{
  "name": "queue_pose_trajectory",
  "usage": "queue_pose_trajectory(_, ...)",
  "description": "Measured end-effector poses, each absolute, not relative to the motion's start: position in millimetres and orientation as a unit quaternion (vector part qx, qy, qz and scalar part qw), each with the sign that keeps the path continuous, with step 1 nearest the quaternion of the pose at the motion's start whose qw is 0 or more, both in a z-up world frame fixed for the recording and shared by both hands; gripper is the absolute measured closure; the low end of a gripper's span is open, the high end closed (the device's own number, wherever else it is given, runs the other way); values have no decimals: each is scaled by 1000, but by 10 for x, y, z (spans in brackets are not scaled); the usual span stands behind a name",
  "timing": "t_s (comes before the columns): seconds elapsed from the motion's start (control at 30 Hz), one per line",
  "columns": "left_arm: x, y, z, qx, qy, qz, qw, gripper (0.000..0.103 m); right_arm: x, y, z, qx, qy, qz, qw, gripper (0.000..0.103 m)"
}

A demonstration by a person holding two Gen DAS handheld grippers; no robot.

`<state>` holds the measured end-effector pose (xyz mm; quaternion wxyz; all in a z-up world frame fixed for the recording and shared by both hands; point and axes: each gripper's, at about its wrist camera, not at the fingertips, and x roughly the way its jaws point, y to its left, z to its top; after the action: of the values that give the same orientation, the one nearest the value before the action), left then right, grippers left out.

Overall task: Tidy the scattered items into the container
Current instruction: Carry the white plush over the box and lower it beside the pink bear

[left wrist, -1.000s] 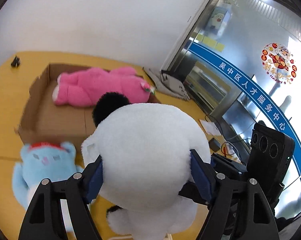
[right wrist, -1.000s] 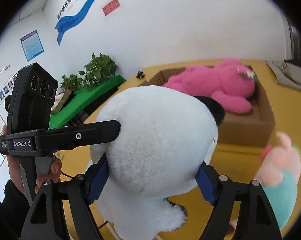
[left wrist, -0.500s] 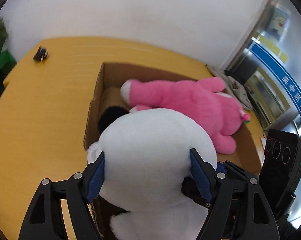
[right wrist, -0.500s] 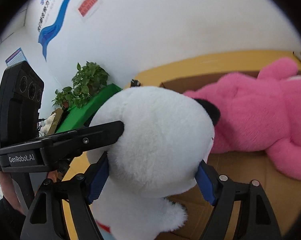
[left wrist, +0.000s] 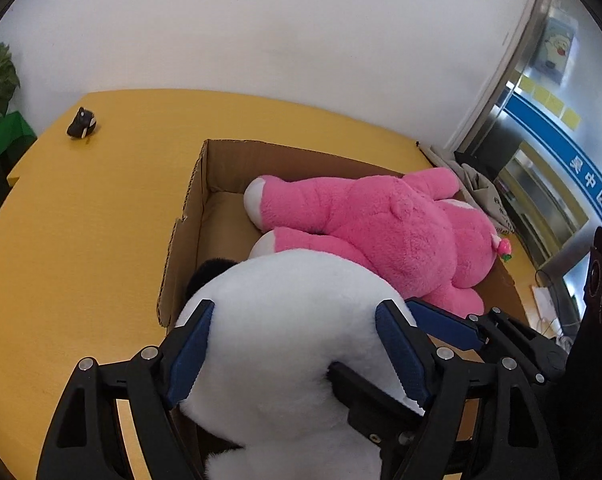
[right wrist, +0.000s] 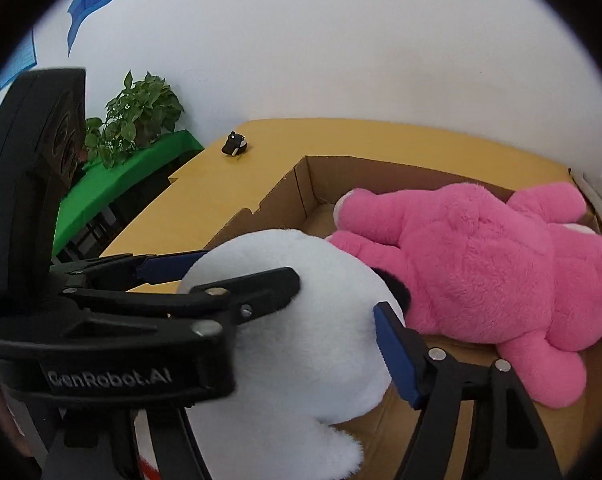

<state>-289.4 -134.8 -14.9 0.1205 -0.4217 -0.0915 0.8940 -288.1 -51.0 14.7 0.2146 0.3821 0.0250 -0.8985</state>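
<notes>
A big white plush toy with black ears (left wrist: 285,320) (right wrist: 297,320) is clamped from both sides. My left gripper (left wrist: 297,344) is shut on it, and my right gripper (right wrist: 301,344) is shut on it too. The toy hangs over the near left corner of the open cardboard box (left wrist: 189,216) (right wrist: 285,184). A pink plush bear (left wrist: 381,232) (right wrist: 481,272) lies inside the box beside the white toy. The left gripper's body crosses the right wrist view and hides the right gripper's left finger.
The box stands on a yellow table (left wrist: 81,220) (right wrist: 205,200). A small black object (left wrist: 81,122) (right wrist: 234,145) sits at the far left corner. A potted plant on a green cloth (right wrist: 141,120) stands left of the table. Grey fabric (left wrist: 481,192) lies beyond the box.
Both grippers carried the white toy forward from the table's front, over the box's near edge and down into it, next to the pink bear. The blue and teal toys left view.
</notes>
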Motion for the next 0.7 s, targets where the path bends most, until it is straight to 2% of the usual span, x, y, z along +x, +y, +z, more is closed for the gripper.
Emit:
queue_pose_trajectory(0.07,-2901,-1334,-198,-428,-81,892,123,18,-2871,-490,85,393,30,-896,205,32)
queue_pose_trajectory(0.13,-2860,-1405,-166,-428,-96,889,130,18,-2894,-410,16,412,15,-889,201,23)
queue_pose_trajectory(0.27,-2662,-1549,-45,-426,-114,885,151,19,-2914,-170,63,455,-35,-854,249,23)
queue_pose_trajectory(0.37,-2757,-1424,-273,-471,-67,869,138,17,-2851,-249,7,462,44,-847,260,24)
queue_pose_trajectory(0.47,-2841,-1389,-449,-488,-55,863,119,4,-2894,-382,-209,476,93,-837,253,24)
queue_pose_trajectory(0.7,-2828,-1233,-520,-491,19,866,94,4,-2918,-558,-457,499,119,-831,216,25)
